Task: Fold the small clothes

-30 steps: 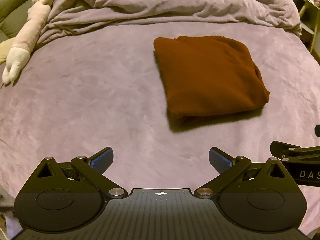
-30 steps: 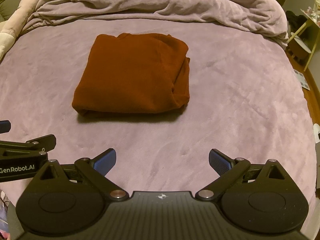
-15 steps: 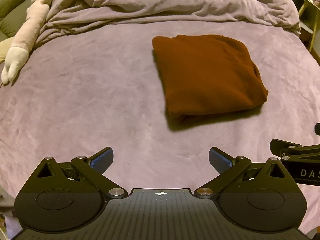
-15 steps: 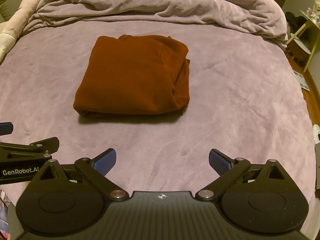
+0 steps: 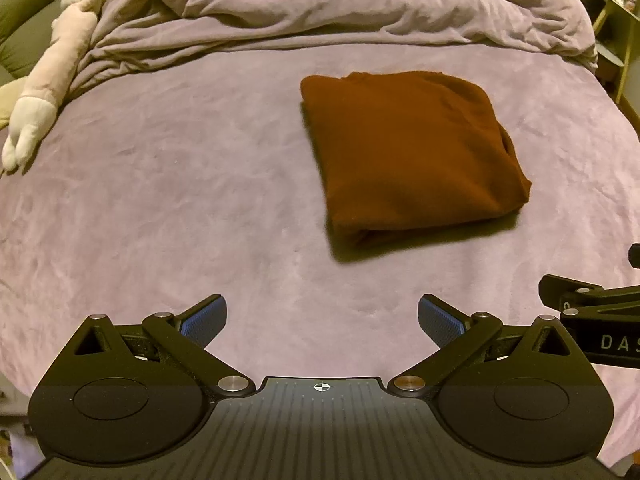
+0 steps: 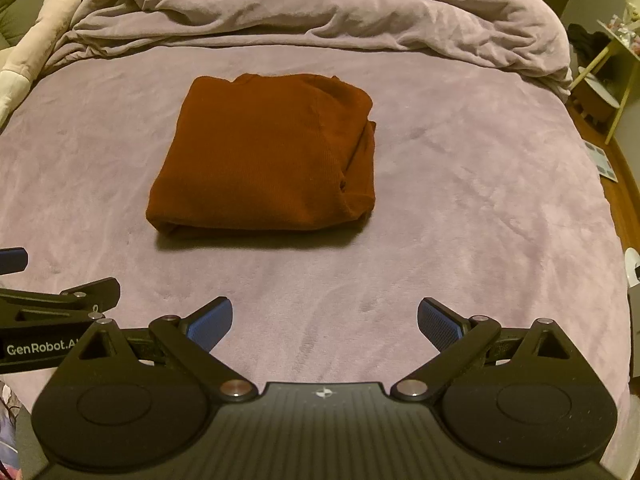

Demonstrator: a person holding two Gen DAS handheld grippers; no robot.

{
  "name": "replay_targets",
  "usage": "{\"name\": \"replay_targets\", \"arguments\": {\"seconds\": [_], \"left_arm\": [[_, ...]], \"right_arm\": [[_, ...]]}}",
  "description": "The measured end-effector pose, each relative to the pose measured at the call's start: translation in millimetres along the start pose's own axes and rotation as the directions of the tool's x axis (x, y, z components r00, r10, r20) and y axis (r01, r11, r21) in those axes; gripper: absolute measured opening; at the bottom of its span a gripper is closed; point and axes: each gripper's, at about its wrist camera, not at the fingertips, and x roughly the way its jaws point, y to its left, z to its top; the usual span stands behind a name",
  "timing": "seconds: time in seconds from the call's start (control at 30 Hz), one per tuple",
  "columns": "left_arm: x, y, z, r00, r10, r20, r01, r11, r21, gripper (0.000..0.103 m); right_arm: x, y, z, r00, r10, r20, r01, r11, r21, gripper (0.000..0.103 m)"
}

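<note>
Two grippers are hovering side by side over a mauve bedspread, each with jaws spread wide and grasping nothing. One rust-brown folded garment is lying flat on the bedspread, well ahead of the left gripper and the right gripper and touching neither. Its outline is roughly rectangular; its slightly longer axis is running away from the grippers toward the rumpled duvet, and its rounded fold is facing the grippers. Layered open edges are showing along the garment's right side. Beyond the garment, the duvet is lying bunched across the far end of the bedspread. Left of the garment, well apart, a pale plush toy is stretching along the bedspread's edge. Right of the garment, past the bedspread's edge, a small side table is standing on the floor. Bare bedspread is lying between the garment and both grippers.
</note>
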Motion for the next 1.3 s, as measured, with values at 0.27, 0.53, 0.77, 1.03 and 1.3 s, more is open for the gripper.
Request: {"name": "replay_targets", "arguments": {"seconds": [0.27, 0.53, 0.77, 1.03, 1.3], "left_arm": [[-0.4, -0.9, 0.3, 1.0, -0.003, -0.003, 0.003, 1.0, 0.004, 0.103], [-1.3, -1.6, -0.6, 1.0, -0.005, -0.001, 0.005, 1.0, 0.004, 0.103], [-0.5, -1.9, -0.6, 1.0, -0.007, -0.003, 0.007, 1.0, 0.003, 0.103], [-0.3, -1.7, 0.0, 1.0, -0.007, -0.002, 0.007, 1.0, -0.005, 0.103], [0.4, -0.7, -0.9, 1.0, -0.015, -0.006, 0.015, 1.0, 0.001, 0.103]], "right_arm": [[-2.1, -2.7, -1.1, 1.0, 0.003, 0.003, -0.004, 1.0, 0.003, 0.099], [-3.2, -3.7, -0.7, 1.0, 0.007, 0.005, -0.007, 1.0, 0.009, 0.099], [-4.8, -3.4, -1.7, 1.0, 0.01, 0.014, -0.01, 1.0, 0.003, 0.099], [-5.3, -3.2, -1.2, 1.0, 0.009, 0.015, -0.009, 1.0, 0.011, 0.099], [-5.3, -2.7, -1.1, 1.0, 0.006, 0.013, -0.007, 1.0, 0.01, 0.099]]}}
